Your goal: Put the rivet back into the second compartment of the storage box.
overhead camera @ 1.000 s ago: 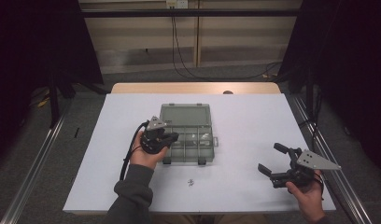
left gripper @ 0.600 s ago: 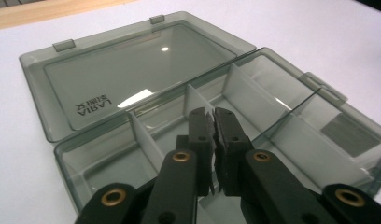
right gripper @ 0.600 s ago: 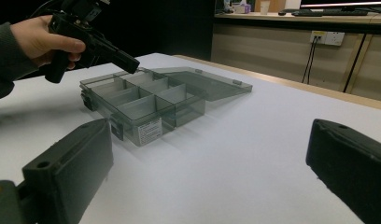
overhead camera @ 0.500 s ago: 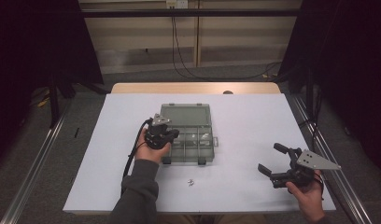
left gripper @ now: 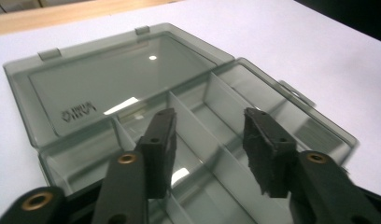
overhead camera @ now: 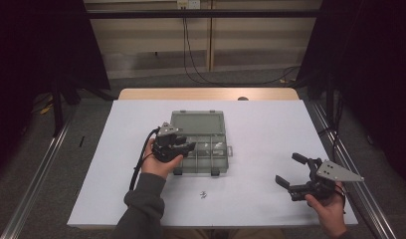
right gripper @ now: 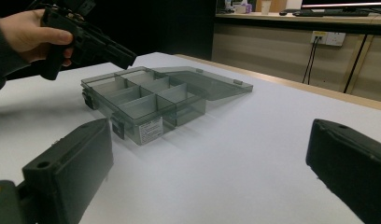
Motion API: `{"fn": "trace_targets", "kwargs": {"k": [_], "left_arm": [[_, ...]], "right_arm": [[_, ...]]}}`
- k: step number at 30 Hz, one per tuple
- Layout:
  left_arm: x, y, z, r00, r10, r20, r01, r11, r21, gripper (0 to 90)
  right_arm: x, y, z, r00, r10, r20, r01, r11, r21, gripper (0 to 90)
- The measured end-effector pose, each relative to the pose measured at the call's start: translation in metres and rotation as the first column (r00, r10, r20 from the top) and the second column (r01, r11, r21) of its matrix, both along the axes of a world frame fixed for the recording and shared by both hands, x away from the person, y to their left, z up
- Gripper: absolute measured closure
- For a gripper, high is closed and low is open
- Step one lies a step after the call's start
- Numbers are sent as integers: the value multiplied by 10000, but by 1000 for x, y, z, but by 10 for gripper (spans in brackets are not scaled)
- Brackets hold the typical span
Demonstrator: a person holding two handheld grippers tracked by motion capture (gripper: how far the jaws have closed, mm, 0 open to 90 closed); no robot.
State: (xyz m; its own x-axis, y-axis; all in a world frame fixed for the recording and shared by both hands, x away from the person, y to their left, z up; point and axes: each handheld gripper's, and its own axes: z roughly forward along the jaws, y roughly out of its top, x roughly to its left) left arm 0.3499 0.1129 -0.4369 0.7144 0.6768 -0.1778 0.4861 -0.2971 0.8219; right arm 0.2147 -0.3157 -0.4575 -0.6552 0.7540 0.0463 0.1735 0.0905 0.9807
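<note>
A smoky grey compartment box (overhead camera: 211, 149) lies mid-table with its lid (overhead camera: 198, 123) laid open toward the far side. My left gripper (overhead camera: 188, 147) hovers over the box's left compartments. Its jaws have just been opening, and in the left gripper view (left gripper: 208, 116) they stand apart above the dividers (left gripper: 212, 140) with nothing between them. My right gripper (overhead camera: 288, 169) rests near the table's front right corner, open wide and empty. In the right gripper view (right gripper: 209, 140) it faces the box (right gripper: 146, 100) and the left gripper (right gripper: 125, 58) from a distance.
Some small metal bits (overhead camera: 203, 194) lie on the white tabletop (overhead camera: 260, 124) in front of the box. A cable (overhead camera: 141, 157) trails from the left gripper beside the forearm. A wooden strip (overhead camera: 206, 93) edges the far side; dark drapes flank the table.
The left gripper's jaws have parted over the box while the hand barely shifted. The right gripper has kept still.
</note>
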Motion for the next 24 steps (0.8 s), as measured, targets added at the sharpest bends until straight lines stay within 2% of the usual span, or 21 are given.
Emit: {"fn": "trace_targets", "kwargs": {"k": [2, 5, 6, 8, 9, 12, 13, 20, 24], "left_arm": [[-6, 2, -1, 9996, -255, -127, 252, 9993, -268, 476], [-15, 3, -3, 9977, -681, 31, 682, 9955, -652, 352], [-19, 3, -4, 9967, -805, 100, 810, 9943, -689, 312], [-25, 1, -5, 9934, -1128, 229, 1137, 9927, -406, 232], [-29, 0, -5, 9919, -1211, 382, 1227, 9916, -420, 198], [-35, 0, -6, 9902, -1332, 416, 1356, 9889, -616, 165], [-41, -1, -7, 9877, -1461, 549, 1496, 9865, -668, 158], [-54, -3, -14, 9826, -1723, 691, 1760, 9831, -512, 136], [-59, -5, -17, 9801, -1880, 639, 1908, 9808, -399, 136]], "right_arm": [[0, 0, 0, 10000, -9, 5, 9, 10000, 5, 3], [0, 0, 0, 10000, -11, -6, 11, 10000, -13, 3], [0, 1, 0, 10000, 8, -10, -8, 10000, -14, 3], [0, 1, 0, 10000, 45, 2, -45, 10000, -32, 3], [1, 2, 0, 10000, 57, 18, -57, 10000, -44, 3], [0, 2, 0, 10000, 51, 5, -51, 10000, -48, 3], [0, 2, 0, 10000, 45, 10, -45, 10000, -41, 3], [0, 2, 0, 10000, 51, 11, -51, 10000, -56, 3], [0, 2, 0, 10000, 62, 8, -62, 10000, -53, 3]]}}
